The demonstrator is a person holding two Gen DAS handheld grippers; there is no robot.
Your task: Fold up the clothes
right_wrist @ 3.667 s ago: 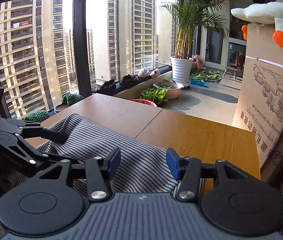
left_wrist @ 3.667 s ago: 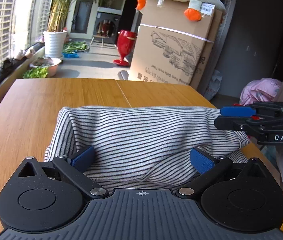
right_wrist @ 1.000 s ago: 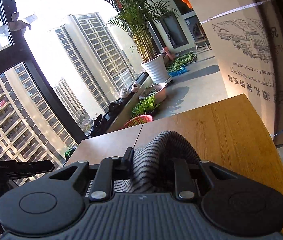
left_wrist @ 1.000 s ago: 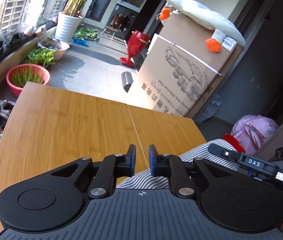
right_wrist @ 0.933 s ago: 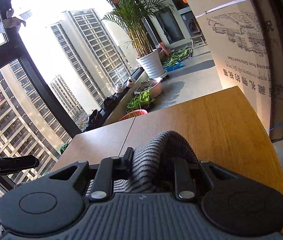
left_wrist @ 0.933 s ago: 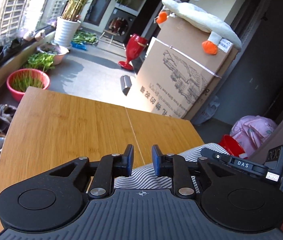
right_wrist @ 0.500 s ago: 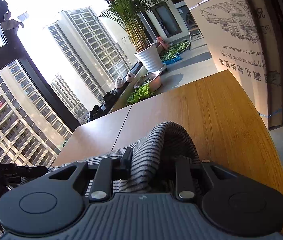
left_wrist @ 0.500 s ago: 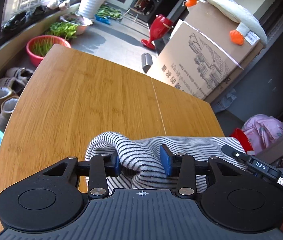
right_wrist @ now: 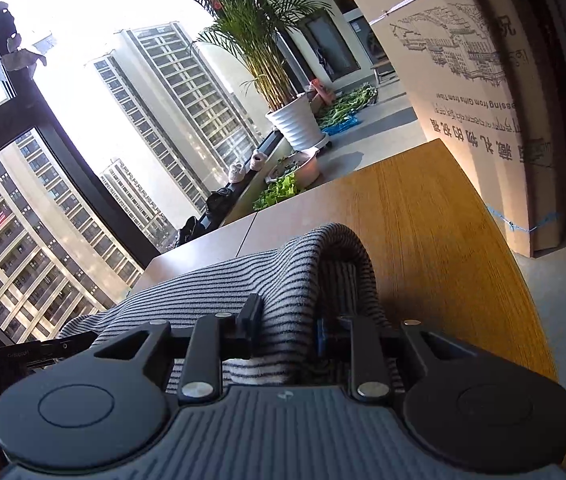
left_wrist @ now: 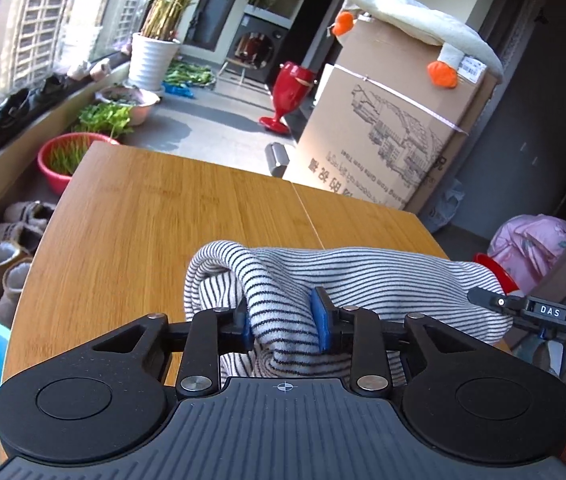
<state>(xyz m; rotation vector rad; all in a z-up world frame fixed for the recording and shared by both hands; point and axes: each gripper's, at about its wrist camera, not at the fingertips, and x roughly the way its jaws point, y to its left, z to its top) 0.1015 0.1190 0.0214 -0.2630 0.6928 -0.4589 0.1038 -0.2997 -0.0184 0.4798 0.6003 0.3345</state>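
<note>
Task item: striped garment [left_wrist: 363, 280], a bunched roll lying across the near part of the wooden table [left_wrist: 187, 208]; the far half of the tabletop is bare.
Left gripper [left_wrist: 283, 318]: clamped on a thick wad at the left end of the garment. Its jaws have just been closing further, with cloth between them; both blue pads [left_wrist: 320, 320] press into the fabric.
Right gripper [right_wrist: 287, 326]: clamped on a raised hump of the same garment at its right end. Cloth fills the gap between the jaws.
Position of the ends: the right gripper's black fingers show at the right edge of the left wrist view, just beside the garment's right end. The garment's right end lies close to the table's right edge.
Step in hand (judgement): both ends gripped, garment being carried or laid as a fold over the table.
Risk 1, uneven layers: each grip holds a bunched wad, not a clean edge. Inner layers may slip out and leave a crooked fold.
Risk 2, sag: the middle span hangs unsupported between the grips. If the hands drift apart or together, it may twist or wrinkle.
Risk 3, overhang: the right end is near the table edge. A release there could let cloth slide off.
Risk 4, snag: loose folds sit close to the finger linkages and may catch on release.
Surroundings: cardboard box [left_wrist: 395, 128] with a plush goose [left_wrist: 415, 24] on top, beyond the far right of the table; potted palm [right_wrist: 283, 76] at the far window.
</note>
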